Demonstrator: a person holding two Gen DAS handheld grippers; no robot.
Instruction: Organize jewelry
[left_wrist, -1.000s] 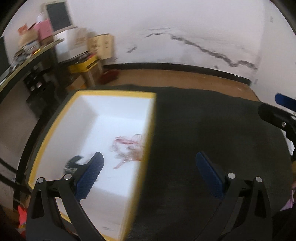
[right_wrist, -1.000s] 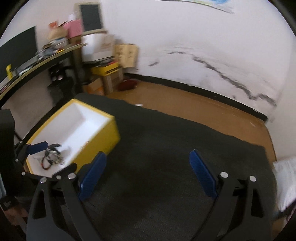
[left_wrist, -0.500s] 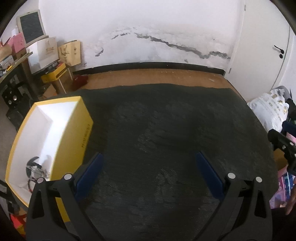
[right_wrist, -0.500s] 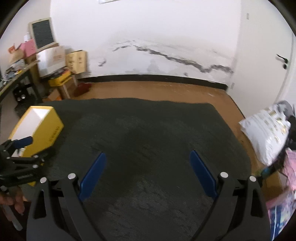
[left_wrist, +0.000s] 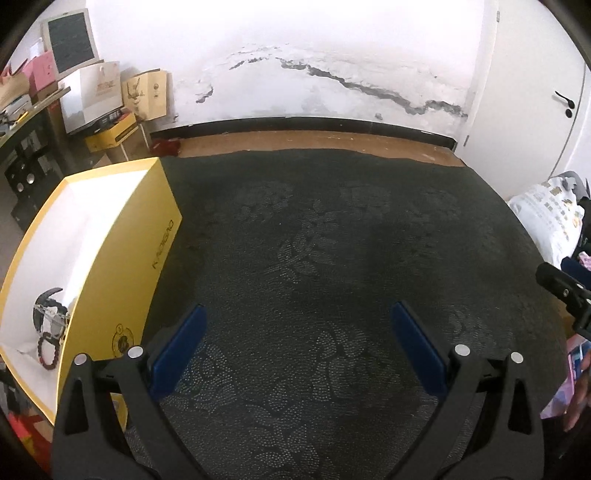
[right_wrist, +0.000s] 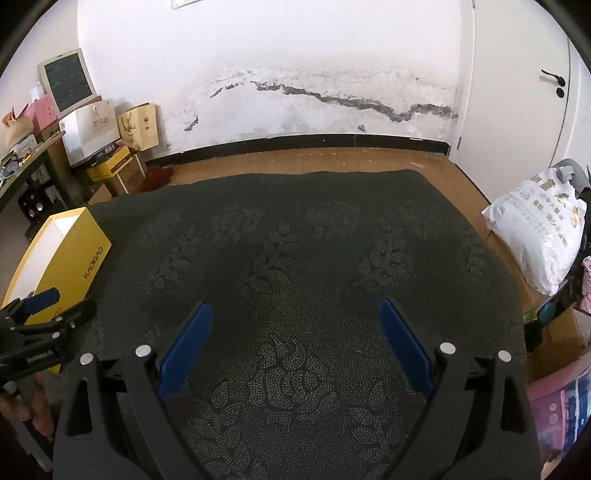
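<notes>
While both tools are hovering above the dark patterned cloth (right_wrist: 295, 240), the left gripper (left_wrist: 295, 343) is standing released, its blue pads spread wide with nothing between them. The right gripper (right_wrist: 295, 339) is likewise spread and gripping nothing. The yellow box (left_wrist: 122, 266) is sitting at the cloth's left edge, just beside the left gripper's left finger. The jewelry (left_wrist: 50, 328), a dark beaded bracelet among tangled pieces, is lying in the box's near corner.
</notes>
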